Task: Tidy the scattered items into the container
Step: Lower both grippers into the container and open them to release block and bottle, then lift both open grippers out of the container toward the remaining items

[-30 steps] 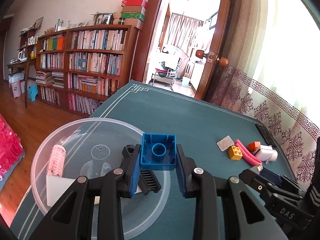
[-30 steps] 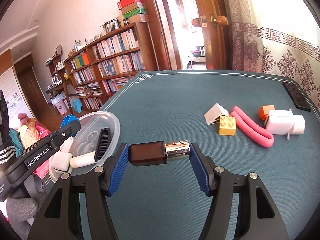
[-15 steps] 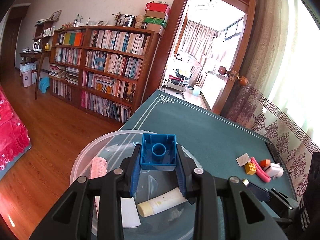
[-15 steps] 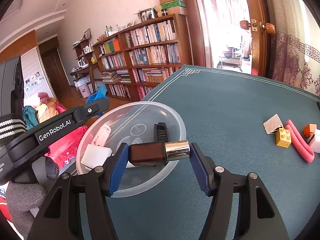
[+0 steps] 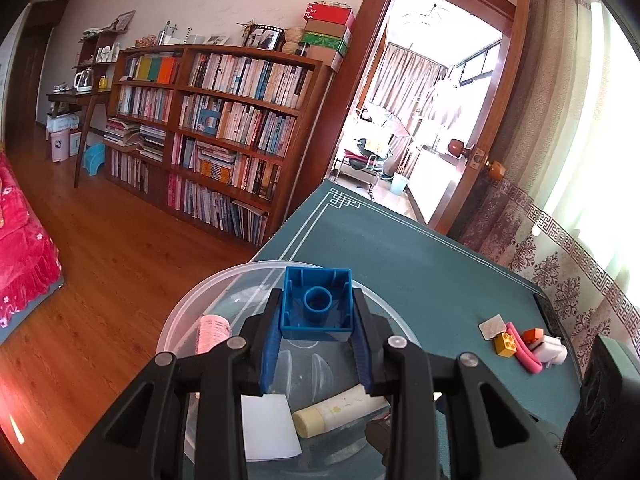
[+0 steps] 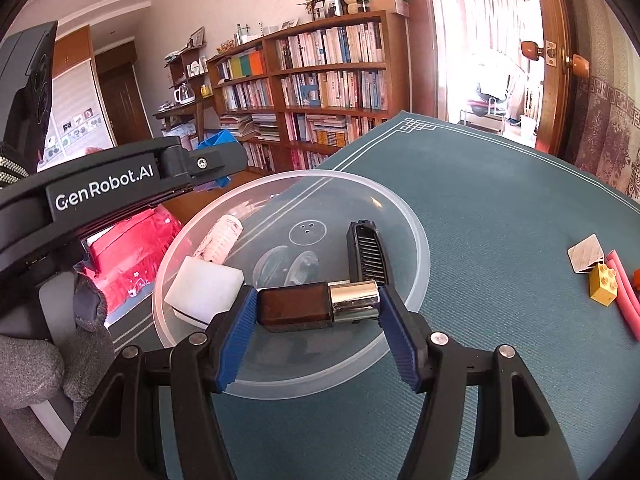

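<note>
Overhanging table edge, bowl sits beneath both loads.

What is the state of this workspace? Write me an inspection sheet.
Surface: teal felt tabletop with white border lines.
Job's things: clear round plastic container holds a white block, pink ribbed roll, black comb and cream tube.
Clutter: yellow toy brick, pink foam tube, grey square card lie on the felt.
Grippers: left gripper shut on blue toy brick; right gripper shut on brown bottle with silver cap, both over the container.
Cables: nothing seen.
Surroundings: wooden bookshelf, open doorway.
</note>
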The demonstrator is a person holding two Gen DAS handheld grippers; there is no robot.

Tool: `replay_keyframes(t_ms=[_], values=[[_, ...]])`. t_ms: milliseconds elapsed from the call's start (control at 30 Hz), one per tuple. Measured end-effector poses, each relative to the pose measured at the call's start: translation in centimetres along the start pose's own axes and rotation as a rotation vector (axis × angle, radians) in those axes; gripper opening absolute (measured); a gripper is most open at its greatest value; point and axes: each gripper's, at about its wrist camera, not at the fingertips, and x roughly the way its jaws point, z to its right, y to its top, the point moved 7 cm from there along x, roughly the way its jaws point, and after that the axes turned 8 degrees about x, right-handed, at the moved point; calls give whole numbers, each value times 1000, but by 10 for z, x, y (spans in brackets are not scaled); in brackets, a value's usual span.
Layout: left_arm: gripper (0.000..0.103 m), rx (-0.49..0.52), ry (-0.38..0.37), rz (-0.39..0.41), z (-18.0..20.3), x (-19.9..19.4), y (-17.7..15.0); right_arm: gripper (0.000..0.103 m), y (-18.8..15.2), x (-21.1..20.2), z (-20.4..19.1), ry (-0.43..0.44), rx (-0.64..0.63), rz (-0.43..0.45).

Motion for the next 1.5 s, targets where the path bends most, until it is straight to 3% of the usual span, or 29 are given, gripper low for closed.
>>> replay_keyframes(t_ms=[533, 667, 1133, 1267, 1500], values=[[36, -23, 16, -52, -4, 15, -10, 65, 0, -4, 11, 32, 30, -2], [52, -71, 8, -56, -11, 16, -14, 65, 1, -4, 13, 45, 44, -1], [57, -51, 44, -18, -13, 4, -8, 65, -1, -3, 12, 35, 42, -4], [57, -47, 43, -21, -11, 4, -9, 77, -1, -3, 11, 49, 54, -4], [57, -26, 56, -19, -9, 1, -9, 78, -3, -3, 18, 36, 74, -18]])
